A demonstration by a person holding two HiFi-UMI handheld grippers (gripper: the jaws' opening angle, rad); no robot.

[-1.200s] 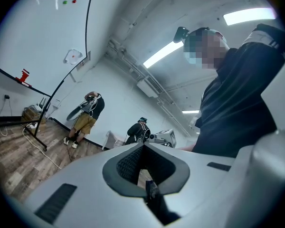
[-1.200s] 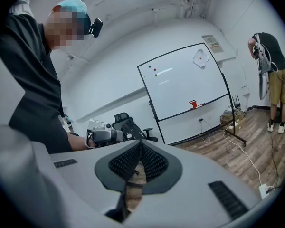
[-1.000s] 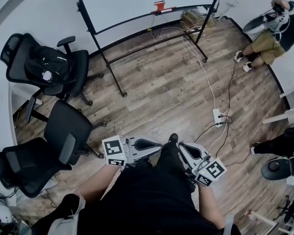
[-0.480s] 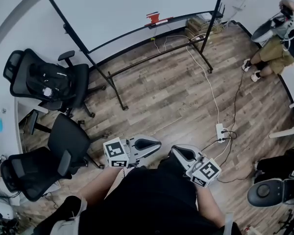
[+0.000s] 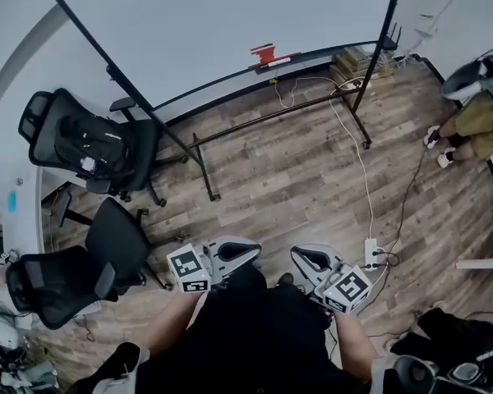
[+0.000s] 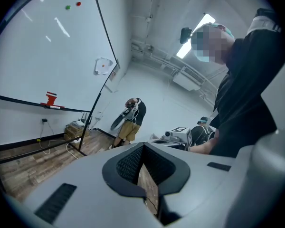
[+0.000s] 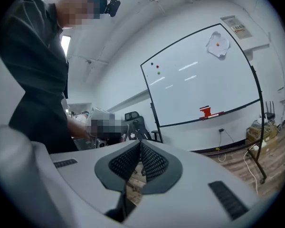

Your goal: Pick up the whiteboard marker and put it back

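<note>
The left hand-held gripper (image 5: pixel 257 250) has its jaws closed pad to pad at the tips, with nothing between them; only wooden floor (image 5: pixel 296 162) shows through the narrow wedge behind the pads. The right hand-held gripper (image 5: pixel 295 254) is the same, its pads meeting at the tips and gripping nothing. Both are held low in front of the person's body, their tips turned toward each other and a little apart, with the marker cubes on the outer ends.

In the head view, a white power strip (image 5: pixel 371 254) lies on the floor at 3 o'clock from the right hand-held gripper, with cables running up from it. At 9 to 10 o'clock from the left one stand black office chairs (image 5: pixel 119 235).

Well away at 12 o'clock stands the whiteboard (image 5: pixel 230 15) on its black frame. The whiteboard marker (image 5: pixel 281 60) appears to be the slim pale stick lying on the board's tray (image 5: pixel 329 50), just beside a red block (image 5: pixel 265 52); it is too small to make out further. At 2 o'clock, near the wall, is another person (image 5: pixel 476 117).
</note>
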